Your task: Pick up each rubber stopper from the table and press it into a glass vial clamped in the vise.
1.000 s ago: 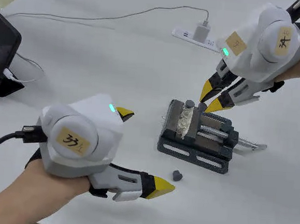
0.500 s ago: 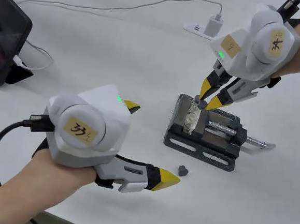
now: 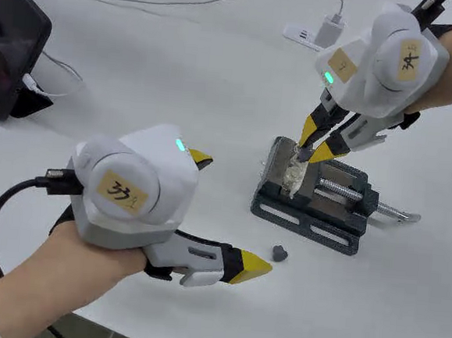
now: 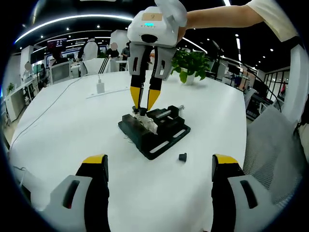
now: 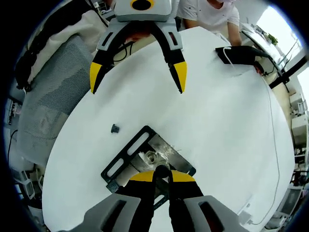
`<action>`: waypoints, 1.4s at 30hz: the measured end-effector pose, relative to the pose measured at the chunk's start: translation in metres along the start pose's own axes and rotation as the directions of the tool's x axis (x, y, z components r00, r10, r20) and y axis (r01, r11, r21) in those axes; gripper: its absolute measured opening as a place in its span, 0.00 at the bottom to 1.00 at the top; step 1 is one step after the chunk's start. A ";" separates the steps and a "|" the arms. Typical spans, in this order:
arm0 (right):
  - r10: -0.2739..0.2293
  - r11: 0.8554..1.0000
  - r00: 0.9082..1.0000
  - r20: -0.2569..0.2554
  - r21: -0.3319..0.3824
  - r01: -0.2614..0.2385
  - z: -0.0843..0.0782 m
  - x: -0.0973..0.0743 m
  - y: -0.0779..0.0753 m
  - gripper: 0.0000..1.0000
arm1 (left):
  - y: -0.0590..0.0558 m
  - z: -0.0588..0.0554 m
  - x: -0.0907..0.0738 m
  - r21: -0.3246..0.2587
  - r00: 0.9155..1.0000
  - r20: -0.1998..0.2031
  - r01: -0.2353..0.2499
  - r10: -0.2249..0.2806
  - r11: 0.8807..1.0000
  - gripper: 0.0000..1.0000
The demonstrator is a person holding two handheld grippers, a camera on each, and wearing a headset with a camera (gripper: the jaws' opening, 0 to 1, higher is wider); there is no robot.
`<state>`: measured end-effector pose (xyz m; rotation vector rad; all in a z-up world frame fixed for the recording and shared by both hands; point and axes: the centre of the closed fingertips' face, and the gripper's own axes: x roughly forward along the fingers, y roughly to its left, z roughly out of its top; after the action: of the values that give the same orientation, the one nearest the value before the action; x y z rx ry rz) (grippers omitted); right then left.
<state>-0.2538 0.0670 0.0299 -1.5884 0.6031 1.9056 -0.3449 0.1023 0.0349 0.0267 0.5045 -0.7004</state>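
One stopper (image 3: pixel 280 253) lies loose on table, just ahead of left gripper (image 3: pixel 230 212); its jaws are wide apart, nothing held. Right gripper (image 5: pixel 161 178) is closed on 2nd stopper (image 5: pixel 161 170), tips directly above vials (image 3: pixel 294 174) in vise (image 3: pixel 316 219); seating not confirmed. Adj. vial mouth (image 5: pixel 151 157), just beyond right tips, appears open. Est.: mid-task; current press to finish, loose stopper + open vial outstanding.
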 end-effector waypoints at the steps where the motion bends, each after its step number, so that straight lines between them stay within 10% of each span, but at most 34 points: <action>1: 0.001 1.000 1.000 -0.002 0.001 -0.001 0.000 0.000 0.000 0.05 | 0.000 -0.001 0.000 0.000 1.000 -0.001 0.001 -0.001 1.000 0.87; 19: 0.013 0.995 1.000 -0.029 0.100 -0.010 -0.001 0.001 -0.001 0.05 | -0.002 -0.004 0.002 -0.011 1.000 -0.005 0.012 -0.012 1.000 0.85; 32: 0.031 0.962 0.997 -0.064 0.274 -0.013 -0.001 0.002 -0.005 0.04 | -0.004 -0.003 0.004 -0.012 1.000 -0.005 0.022 -0.022 1.000 0.85; 36: 0.035 0.932 0.996 -0.088 0.364 -0.001 -0.002 0.002 -0.004 0.04 | -0.006 -0.003 0.005 -0.011 1.000 -0.004 0.028 -0.028 1.000 0.84; 42: 0.035 0.943 0.995 -0.090 0.334 -0.003 -0.002 0.003 -0.004 0.04 | -0.008 -0.001 0.007 -0.011 1.000 0.001 0.031 -0.031 0.999 0.84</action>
<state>-0.2498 0.0692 0.0267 -1.4605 0.9315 1.6418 -0.3461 0.0922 0.0323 0.0087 0.5089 -0.7284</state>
